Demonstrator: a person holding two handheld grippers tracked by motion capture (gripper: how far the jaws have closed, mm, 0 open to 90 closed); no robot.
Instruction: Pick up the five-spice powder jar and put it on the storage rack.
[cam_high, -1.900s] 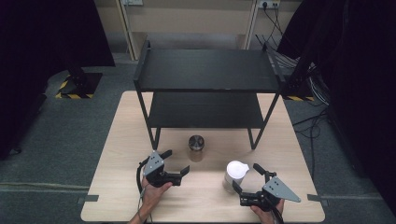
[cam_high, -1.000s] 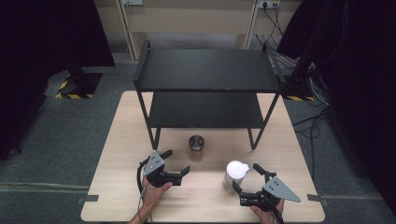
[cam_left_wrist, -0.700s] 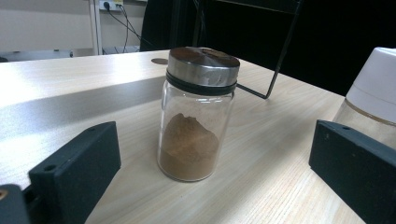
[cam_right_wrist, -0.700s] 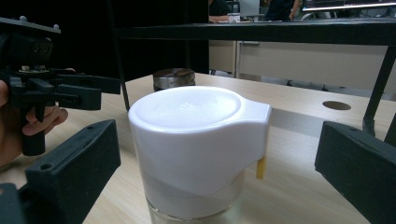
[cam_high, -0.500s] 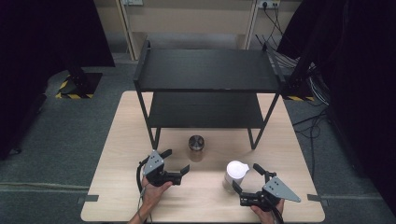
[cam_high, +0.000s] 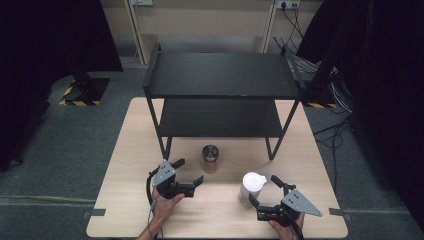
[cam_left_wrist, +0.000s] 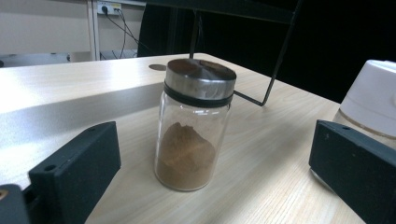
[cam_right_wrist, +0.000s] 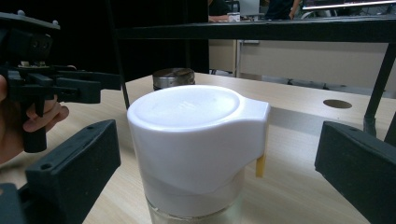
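I'm holding both grippers spread: left gripper (cam_high: 188, 176) facing jar (cam_left_wrist: 194, 123) just ahead, right gripper (cam_high: 263, 194) straddling cup (cam_right_wrist: 196, 140). Risk: closing off-centre, tipping tall cup, 1 jaw knocking lid.

High view: above the table's (cam_high: 130, 150) near edge, facing forward and down. Left gripper view: low, close to the jar (cam_left_wrist: 194, 126). Right gripper view: low, closer to the white-lidded container (cam_right_wrist: 196, 149). All 3 share both vessels.
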